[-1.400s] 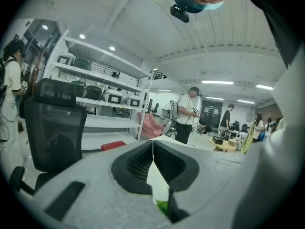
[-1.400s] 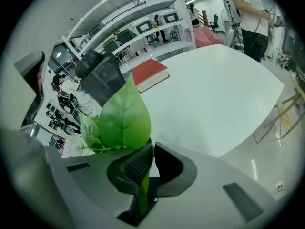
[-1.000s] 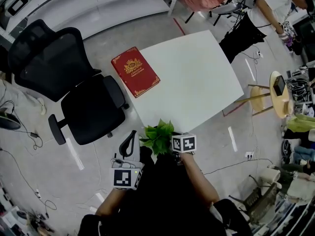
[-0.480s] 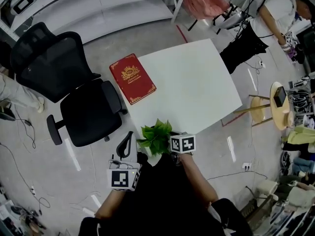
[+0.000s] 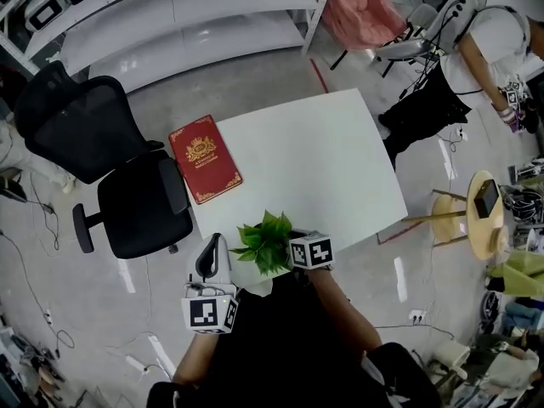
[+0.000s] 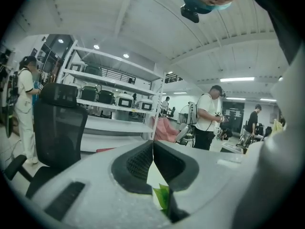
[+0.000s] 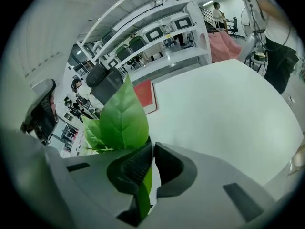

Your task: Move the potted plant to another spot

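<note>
The potted plant (image 5: 266, 243) has bright green leaves over a white pot (image 5: 249, 277) and hangs at the near edge of the white table (image 5: 323, 168). My right gripper (image 7: 153, 149) sits right beside it, under its marker cube (image 5: 310, 251). Its jaws are closed to a thin slit with a leaf (image 7: 143, 190) running through them and big leaves (image 7: 123, 120) to their left. My left gripper (image 5: 211, 257) is left of the plant, off the table's corner. It is shut with nothing between its tips (image 6: 153, 149); one leaf (image 6: 162, 195) shows below them.
A red book (image 5: 205, 158) lies on the table's left edge. A black office chair (image 5: 102, 168) stands to the left. White shelving (image 5: 187, 15) is behind, a person (image 5: 476, 58) at the far right, and a round wooden stool (image 5: 484, 202) to the right.
In the head view the table and book slid down-left while the plant and both grippers stayed mid-frame. The plant now sits further right along the near edge.
</note>
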{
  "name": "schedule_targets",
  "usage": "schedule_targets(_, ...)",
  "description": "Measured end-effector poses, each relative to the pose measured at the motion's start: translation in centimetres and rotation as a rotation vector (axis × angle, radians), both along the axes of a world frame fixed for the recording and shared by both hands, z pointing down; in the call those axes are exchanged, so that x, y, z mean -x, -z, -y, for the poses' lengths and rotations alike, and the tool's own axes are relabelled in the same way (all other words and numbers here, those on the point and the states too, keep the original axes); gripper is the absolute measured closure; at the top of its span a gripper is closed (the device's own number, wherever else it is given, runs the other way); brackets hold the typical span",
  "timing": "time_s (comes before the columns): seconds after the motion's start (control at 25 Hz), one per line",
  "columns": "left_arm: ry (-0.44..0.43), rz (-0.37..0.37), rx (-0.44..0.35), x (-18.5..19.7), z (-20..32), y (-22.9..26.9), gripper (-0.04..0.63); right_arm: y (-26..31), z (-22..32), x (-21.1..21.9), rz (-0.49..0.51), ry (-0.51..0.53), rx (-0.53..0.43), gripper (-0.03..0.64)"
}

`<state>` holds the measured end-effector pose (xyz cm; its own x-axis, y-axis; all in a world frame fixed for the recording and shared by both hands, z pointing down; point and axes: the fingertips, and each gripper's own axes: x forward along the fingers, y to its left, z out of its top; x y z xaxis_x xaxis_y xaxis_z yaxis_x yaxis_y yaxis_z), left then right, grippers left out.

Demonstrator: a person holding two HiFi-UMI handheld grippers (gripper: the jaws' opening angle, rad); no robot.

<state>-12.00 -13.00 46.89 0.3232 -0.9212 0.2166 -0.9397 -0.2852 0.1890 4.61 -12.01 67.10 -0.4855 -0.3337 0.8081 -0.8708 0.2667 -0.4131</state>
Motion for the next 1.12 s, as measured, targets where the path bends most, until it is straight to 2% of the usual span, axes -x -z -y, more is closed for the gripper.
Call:
schedule_targets(0.28, 0.072, -0.013, 0.014, -6.9, 3.4, -0.6, 0.577, -0.1, 6.2, -6.9, -0.011, 0.059, -0.012, 0.591)
schedule_targets(0.56, 0.120, 0.009, 0.031, -12.0, 5.7, -0.2, 0.577, -0.6, 12.3, -12.5, -0.017, 0.061, -0.015, 0.591)
schedule_targets(0.84, 0.122, 0.016, 0.050, -15.7, 7.3, 0.1, 0.578, -1.5, 17.2, -16.3, -0.016, 0.025, -0.009, 0.591)
schedule_targets(1.12, 0.097, 0.022, 0.044, -16.6, 8.6, 0.5, 0.578, -2.9, 20.0, -18.2, -0.031, -0.051, 0.024, 0.591)
